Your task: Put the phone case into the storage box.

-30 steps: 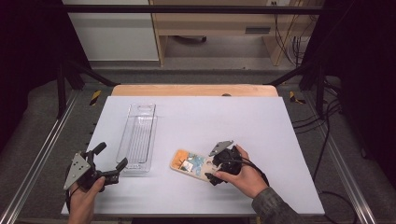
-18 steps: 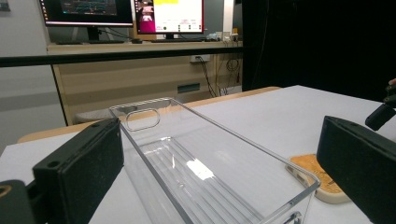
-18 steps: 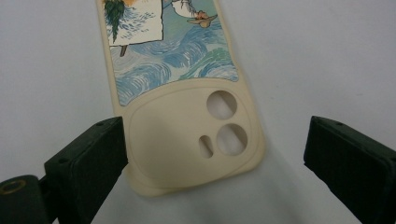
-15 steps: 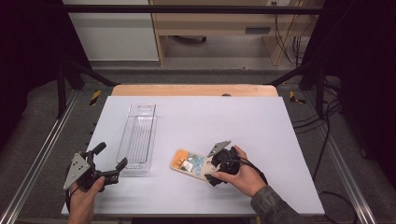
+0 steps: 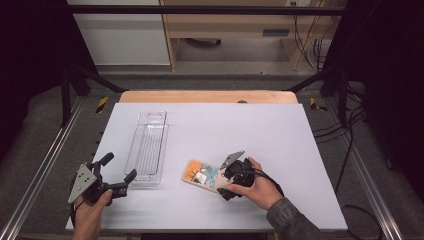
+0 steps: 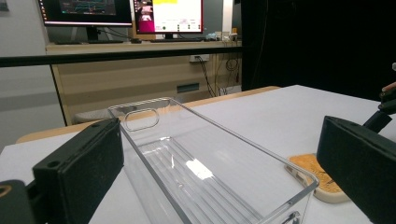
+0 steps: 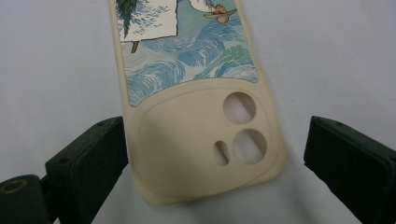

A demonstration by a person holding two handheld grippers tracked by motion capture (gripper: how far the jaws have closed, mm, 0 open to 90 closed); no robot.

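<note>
On the white bench (image 5: 280, 135), the right hand-held gripper (image 5: 226, 184) spreads around a phone case (image 5: 202, 175); the left hand-held gripper (image 5: 118, 176), at 9 o'clock, gapes near a clear tray (image 5: 148, 145). 2 monitors (image 6: 122, 11) glow behind.

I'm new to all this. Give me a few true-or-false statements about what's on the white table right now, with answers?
1. The cream phone case with a blue swirl picture lies flat between the right gripper's open jaws. True.
2. The clear plastic tray holds the phone case. False: the tray is empty; the case lies on the white table beside it.
3. The left gripper is shut on the tray. False: its jaws are open, near the tray's end.
4. The case has round camera holes. True.
</note>
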